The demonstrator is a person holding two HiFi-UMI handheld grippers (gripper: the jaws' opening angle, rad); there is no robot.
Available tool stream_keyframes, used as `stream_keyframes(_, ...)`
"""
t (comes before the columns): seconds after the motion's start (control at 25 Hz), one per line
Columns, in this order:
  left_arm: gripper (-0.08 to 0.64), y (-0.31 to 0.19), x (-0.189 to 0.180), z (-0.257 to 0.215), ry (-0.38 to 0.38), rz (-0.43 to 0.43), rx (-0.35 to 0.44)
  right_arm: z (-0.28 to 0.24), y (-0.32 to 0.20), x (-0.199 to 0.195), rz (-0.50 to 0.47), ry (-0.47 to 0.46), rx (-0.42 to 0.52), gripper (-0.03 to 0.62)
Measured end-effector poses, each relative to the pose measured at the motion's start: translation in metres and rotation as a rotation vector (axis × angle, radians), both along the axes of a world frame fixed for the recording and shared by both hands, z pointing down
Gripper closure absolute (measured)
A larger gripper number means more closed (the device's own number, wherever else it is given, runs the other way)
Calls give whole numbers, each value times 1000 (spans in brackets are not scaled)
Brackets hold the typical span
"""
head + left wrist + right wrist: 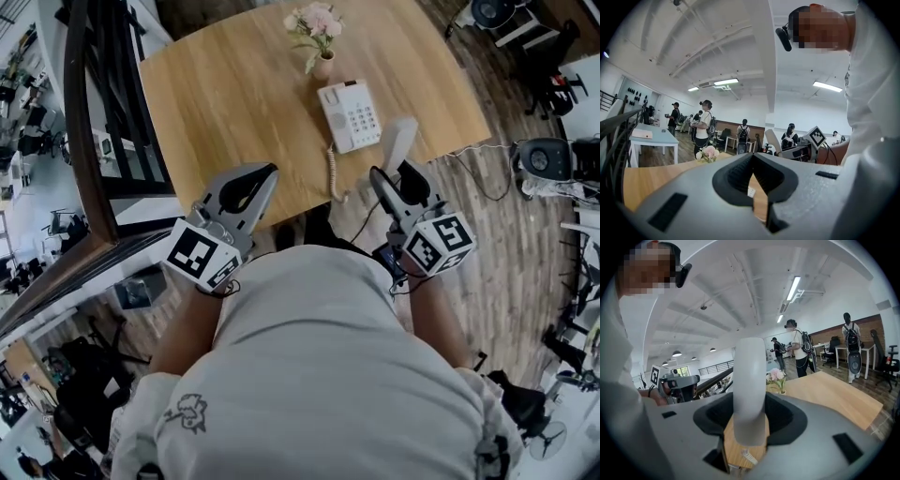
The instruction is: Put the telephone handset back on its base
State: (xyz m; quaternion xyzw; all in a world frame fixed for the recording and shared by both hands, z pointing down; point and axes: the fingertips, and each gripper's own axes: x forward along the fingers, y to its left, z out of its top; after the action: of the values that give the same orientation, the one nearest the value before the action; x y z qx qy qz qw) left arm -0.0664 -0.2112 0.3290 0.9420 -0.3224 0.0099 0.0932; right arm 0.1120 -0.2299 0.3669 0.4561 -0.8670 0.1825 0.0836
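**Head view.** Item: white corded telephone handset (401, 139), off the white push-button telephone base (350, 114), so the replacing is not yet done. You carry it in your right gripper (394, 173), above the near edge of the light wooden table (225, 103) towards its right corner, just beside the base. Its long axis runs along the jaws and points away from you. The base's cradle is bare; a white coiled cord (331, 173) trails to the near edge. The left gripper (266, 176) hangs over the same edge, well left of the base.

**Left gripper view.** The left gripper's (753, 157) jaw tips meet, with nothing between them.

**Right gripper view.** The right gripper's (750, 401) jaws are clamped on the handset (750, 380), which stands upright between the pads.

What remains, by my reading: carry it left over the cradle, lay it flat and let go.
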Motion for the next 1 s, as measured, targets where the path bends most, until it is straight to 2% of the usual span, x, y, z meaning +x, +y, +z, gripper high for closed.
stream_keyframes(0.28,555,-31,8,25,11,-56,-70,32,-44,4,-65,17,-66,373)
stream_keyframes(0.44,555,-44,14,40,-20,-84,-98,53,-64,4,-108,41,-108,373)
stream_keyframes(1.0,555,-86,19,90,-33,-178,-199,148,-133,-1,-198,125,-280,374)
